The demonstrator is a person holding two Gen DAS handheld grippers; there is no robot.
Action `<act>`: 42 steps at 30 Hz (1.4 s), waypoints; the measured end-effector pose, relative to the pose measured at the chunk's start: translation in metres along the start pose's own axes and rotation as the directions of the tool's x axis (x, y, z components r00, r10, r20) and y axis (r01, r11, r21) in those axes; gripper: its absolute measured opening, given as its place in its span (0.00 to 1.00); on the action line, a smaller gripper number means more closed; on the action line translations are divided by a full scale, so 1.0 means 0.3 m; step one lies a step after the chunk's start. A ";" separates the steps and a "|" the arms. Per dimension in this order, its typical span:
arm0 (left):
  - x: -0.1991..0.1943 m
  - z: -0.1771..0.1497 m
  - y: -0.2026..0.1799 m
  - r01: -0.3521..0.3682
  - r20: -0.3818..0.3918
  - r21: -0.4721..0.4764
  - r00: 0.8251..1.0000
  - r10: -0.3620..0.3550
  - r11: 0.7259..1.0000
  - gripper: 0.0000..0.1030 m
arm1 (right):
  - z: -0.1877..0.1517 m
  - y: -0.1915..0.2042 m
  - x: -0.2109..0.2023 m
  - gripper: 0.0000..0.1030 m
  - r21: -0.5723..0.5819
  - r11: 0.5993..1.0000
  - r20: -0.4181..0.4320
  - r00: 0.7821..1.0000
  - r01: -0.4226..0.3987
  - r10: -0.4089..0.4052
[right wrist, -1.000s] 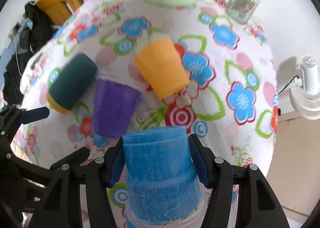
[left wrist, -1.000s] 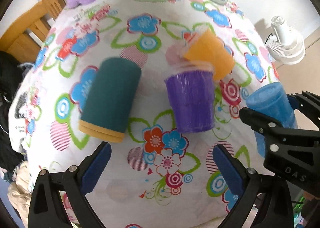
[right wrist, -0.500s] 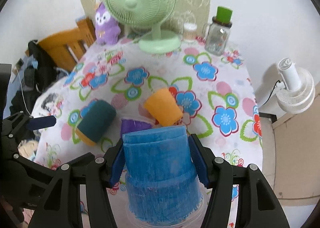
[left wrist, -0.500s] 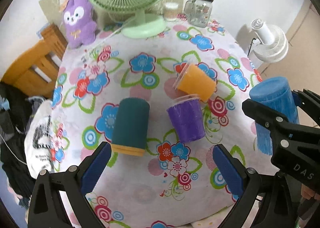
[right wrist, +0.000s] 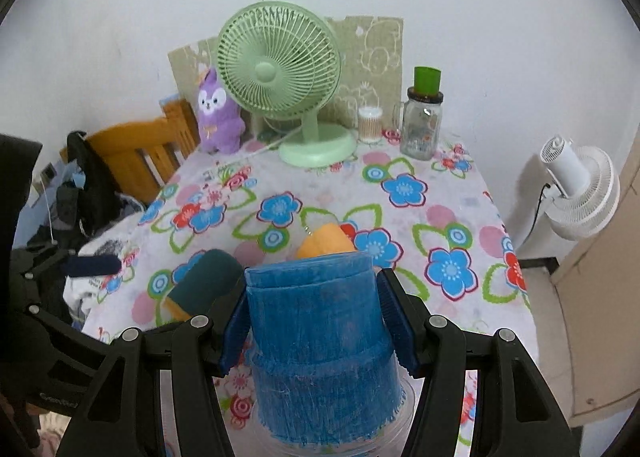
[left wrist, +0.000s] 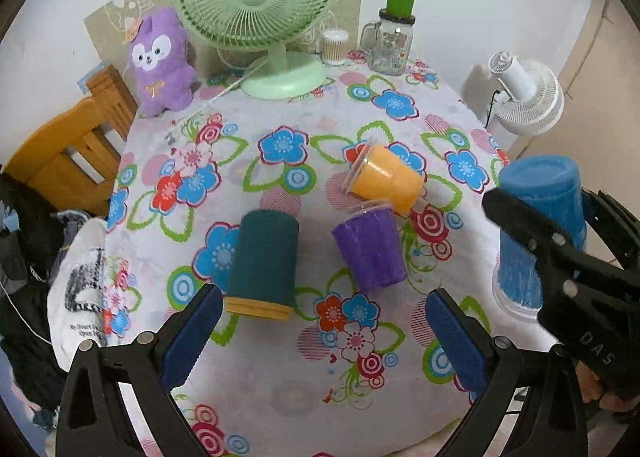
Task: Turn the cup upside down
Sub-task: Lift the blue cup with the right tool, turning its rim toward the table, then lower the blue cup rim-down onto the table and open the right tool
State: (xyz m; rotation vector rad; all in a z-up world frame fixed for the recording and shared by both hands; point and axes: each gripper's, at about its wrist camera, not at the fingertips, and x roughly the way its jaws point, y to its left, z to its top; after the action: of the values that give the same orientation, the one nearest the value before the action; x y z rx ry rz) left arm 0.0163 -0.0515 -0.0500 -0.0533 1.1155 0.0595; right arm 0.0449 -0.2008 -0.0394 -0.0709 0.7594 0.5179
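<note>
My right gripper (right wrist: 316,321) is shut on a blue cup (right wrist: 320,341), held base up and rim down at the table's right front; it also shows in the left wrist view (left wrist: 540,225). Whether its rim touches the cloth I cannot tell. My left gripper (left wrist: 320,329) is open and empty above the table's front. A purple cup (left wrist: 370,251), an orange cup (left wrist: 386,181) and a dark teal cup (left wrist: 264,257) lie on their sides mid-table.
A green desk fan (left wrist: 264,13), a purple plush toy (left wrist: 160,61), a glass jar with a green lid (left wrist: 390,41) and a small container (left wrist: 333,47) stand at the back. A wooden chair (left wrist: 64,161) is at the left, a white fan (left wrist: 528,97) at the right.
Both grippers have pulled back and up from the table, so the view has widened. The blue cup stays held in the right gripper, now more upright with its base up.
</note>
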 end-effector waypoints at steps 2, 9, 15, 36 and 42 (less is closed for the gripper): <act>0.034 -0.014 -0.004 -0.005 0.000 -0.013 1.000 0.005 1.000 0.99 | -0.029 -0.019 0.016 0.61 0.012 1.000 0.041 0.999 -0.010 0.009; 0.156 -0.073 -0.011 -0.021 -0.001 -0.056 1.000 0.021 0.998 0.99 | -0.143 -0.084 0.128 0.61 0.031 0.999 0.125 0.992 -0.017 0.013; 0.240 -0.115 -0.004 -0.032 -0.011 -0.077 0.999 0.031 0.997 0.99 | -0.198 -0.161 0.214 0.61 0.161 0.987 0.147 0.989 -0.014 -0.010; 0.265 -0.126 -0.009 -0.016 -0.031 -0.072 0.999 0.014 0.997 1.00 | -0.279 -0.115 0.290 0.79 0.098 0.995 0.035 0.999 -0.013 0.010; 0.199 -0.114 -0.009 -0.012 -0.056 -0.076 0.998 0.007 0.997 1.00 | -0.239 -0.133 0.236 0.87 0.188 0.982 -0.056 0.998 -0.014 0.025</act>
State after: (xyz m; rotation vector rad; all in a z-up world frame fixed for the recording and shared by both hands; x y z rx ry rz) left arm 0.0121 -0.0554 -0.1187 -0.1183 1.1687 0.1095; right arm 0.0609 -0.2233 -0.1442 0.0976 0.8632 0.4622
